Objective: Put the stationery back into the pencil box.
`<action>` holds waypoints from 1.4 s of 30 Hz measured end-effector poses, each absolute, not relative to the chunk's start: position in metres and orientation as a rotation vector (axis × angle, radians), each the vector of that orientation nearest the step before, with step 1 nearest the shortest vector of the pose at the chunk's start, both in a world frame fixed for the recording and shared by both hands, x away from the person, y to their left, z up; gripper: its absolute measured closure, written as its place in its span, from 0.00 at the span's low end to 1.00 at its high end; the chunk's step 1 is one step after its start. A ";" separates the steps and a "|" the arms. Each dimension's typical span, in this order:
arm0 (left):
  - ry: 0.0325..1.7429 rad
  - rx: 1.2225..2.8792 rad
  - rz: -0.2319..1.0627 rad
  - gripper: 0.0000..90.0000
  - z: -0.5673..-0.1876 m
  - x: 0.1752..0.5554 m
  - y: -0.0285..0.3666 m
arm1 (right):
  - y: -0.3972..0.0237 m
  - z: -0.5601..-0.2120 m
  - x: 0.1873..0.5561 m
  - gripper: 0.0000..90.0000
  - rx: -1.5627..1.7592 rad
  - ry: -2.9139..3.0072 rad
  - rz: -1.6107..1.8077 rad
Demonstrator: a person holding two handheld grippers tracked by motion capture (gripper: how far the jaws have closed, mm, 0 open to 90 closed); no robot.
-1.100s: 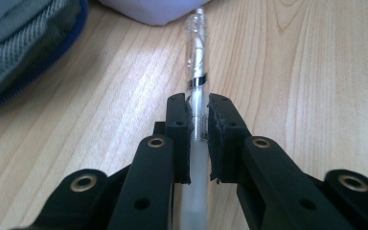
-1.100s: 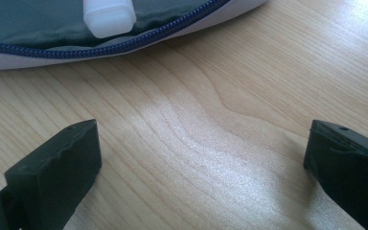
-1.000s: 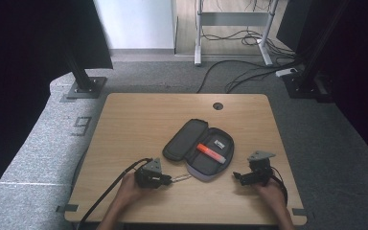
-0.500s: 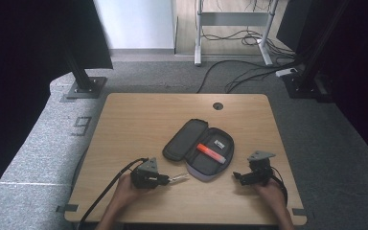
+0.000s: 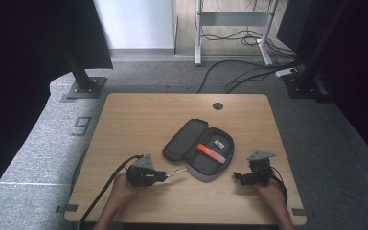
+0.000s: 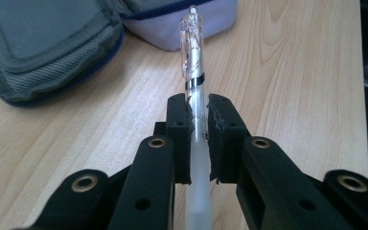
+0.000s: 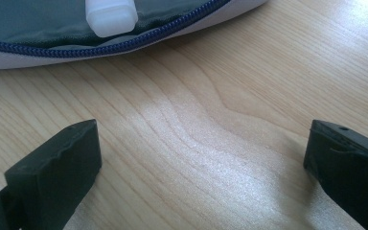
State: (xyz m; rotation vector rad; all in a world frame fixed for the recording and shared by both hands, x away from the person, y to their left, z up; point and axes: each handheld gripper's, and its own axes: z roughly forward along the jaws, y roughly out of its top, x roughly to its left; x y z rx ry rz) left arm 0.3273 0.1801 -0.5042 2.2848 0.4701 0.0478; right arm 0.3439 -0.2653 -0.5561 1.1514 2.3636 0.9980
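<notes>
The left gripper has its jaws clamped on the barrel of a clear pen, gripped at about mid-length so that the capped tip sticks out ahead toward the open pencil case; holding it lengthwise like this seems meant to let the pen be slid tip-first into the case. In the high view the pen sits just short of the near corner of the case, low over the table, though whether it touches the wood cannot be told. The case lies opened flat in the middle of the table, its lid half to the left and its tray half to the right, where an orange marker already lies across the lining beside a white label. The right gripper rests near the right end of the case with its jaws wide apart and nothing between them, probably ready to steady the case. From its own view the zipped rim and a white cap end sit just ahead. The raised rim of the tray and the marker inside are what the pen must clear.
</notes>
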 end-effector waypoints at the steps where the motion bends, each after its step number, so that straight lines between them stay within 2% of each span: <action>1: 0.470 2.285 0.048 0.89 -0.504 0.327 0.180 | -0.265 -0.556 0.344 0.00 1.151 2.364 0.998; 23: 0.535 2.231 0.112 0.89 -0.470 0.336 0.172 | -0.265 -0.556 0.344 0.00 1.152 2.362 0.998; 42: 0.539 2.237 0.138 0.89 -0.448 0.355 0.149 | -0.265 -0.556 0.344 0.00 1.151 2.362 0.998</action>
